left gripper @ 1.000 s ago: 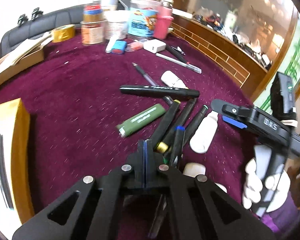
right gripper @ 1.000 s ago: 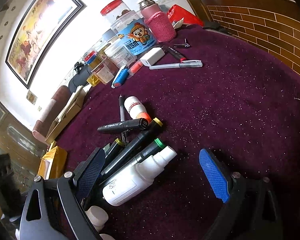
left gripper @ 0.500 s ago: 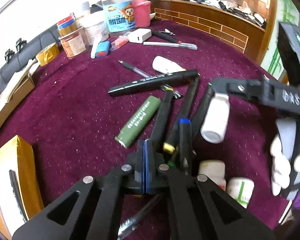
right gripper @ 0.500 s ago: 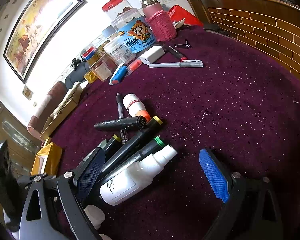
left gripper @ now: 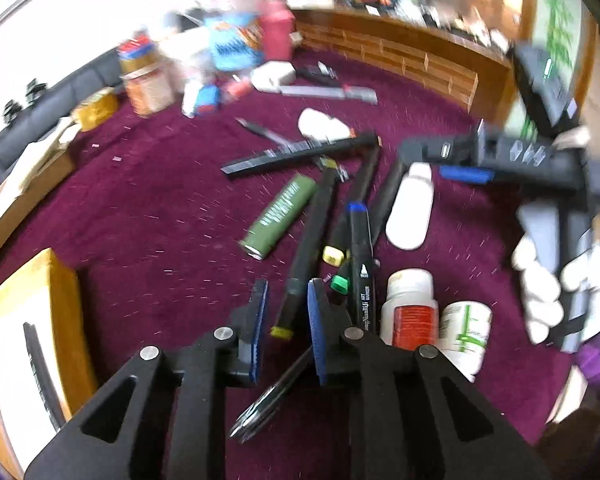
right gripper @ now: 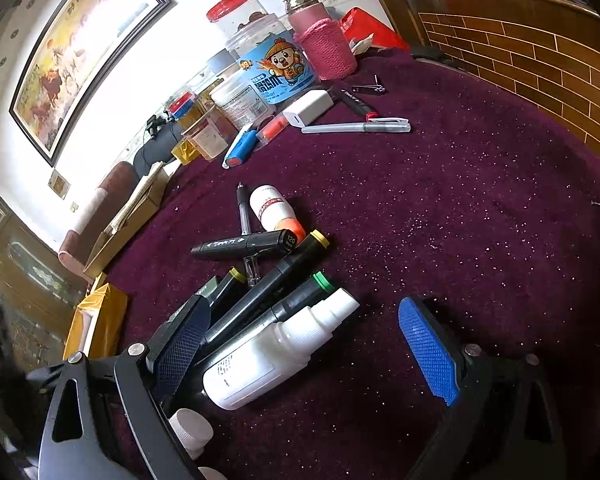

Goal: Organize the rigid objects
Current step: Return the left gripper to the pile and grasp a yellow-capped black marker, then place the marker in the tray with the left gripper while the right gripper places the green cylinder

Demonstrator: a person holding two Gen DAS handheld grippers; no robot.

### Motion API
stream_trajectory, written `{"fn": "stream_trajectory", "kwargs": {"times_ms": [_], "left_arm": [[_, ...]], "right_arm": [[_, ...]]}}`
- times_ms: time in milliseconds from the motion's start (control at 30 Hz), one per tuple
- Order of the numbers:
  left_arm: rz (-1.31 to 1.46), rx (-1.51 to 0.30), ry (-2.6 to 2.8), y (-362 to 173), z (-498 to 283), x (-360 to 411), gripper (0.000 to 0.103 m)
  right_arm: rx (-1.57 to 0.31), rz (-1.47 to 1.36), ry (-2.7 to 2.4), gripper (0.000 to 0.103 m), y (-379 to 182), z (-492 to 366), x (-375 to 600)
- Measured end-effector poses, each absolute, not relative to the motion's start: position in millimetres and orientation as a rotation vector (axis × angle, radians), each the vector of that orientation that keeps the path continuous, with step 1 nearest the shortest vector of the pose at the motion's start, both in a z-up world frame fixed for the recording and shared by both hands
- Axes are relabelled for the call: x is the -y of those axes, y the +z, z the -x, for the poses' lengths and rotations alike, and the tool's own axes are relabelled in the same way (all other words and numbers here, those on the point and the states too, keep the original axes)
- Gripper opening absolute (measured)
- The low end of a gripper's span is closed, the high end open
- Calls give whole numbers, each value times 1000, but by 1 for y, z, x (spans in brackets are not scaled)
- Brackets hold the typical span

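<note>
A: As far as the wrist views go, barely started. Markers (right gripper: 268, 292) lie in a crossed heap on the purple cloth (right gripper: 480, 220), with a green tube (left gripper: 280, 216), a pen (left gripper: 268, 396) and pill bottles (left gripper: 410, 308) mixed in. Nothing lined up or sorted.

B: Left gripper (left gripper: 286, 312)?

A: Jaws a narrow gap apart, nothing held. A black marker (left gripper: 306, 248) with a yellow tip has its near end right between the blue pads; can't tell if they touch it, the view is blurred. Blue-capped marker (left gripper: 360, 256) lies just right of the right pad, the pen under the jaws.

B: Right gripper (right gripper: 304, 344)?

A: Wide apart, empty. White spray bottle (right gripper: 276, 356) lies between its fingers, close to the left pad, well clear of the right one. No contact I can confirm. Marker heap sits just ahead-left of it.

B: Left to do?

A: Judging by the mess, nearly all of it: markers, bottles, tube, plus a second pen (right gripper: 364, 127) and charger (right gripper: 310, 107) far ahead by the jars (right gripper: 268, 72). Likely next grab is the yellow-tip marker, but that's a guess.
</note>
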State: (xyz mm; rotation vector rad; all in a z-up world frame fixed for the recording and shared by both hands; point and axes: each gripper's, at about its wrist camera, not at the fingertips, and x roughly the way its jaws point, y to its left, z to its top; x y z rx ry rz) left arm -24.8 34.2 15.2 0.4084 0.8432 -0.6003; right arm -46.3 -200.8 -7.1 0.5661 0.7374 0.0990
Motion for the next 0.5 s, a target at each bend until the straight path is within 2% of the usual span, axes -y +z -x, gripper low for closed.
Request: {"fn": "stream_trajectory", "kwargs": {"times_ms": [67, 200, 367, 500], "left_arm": [[-475, -843, -594, 2, 23, -21, 19], [-460, -862, -567, 0, 18, -13, 13], [-350, -936, -517, 6, 35, -52, 12], [-359, -915, -458, 10, 42, -57, 13]], "right_arm": [[-738, -566, 99, 93, -7, 46, 201], [-738, -568, 99, 93, -7, 47, 202], [-736, -573, 104, 93, -8, 47, 202], [-740, -567, 105, 93, -8, 46, 200]]}}
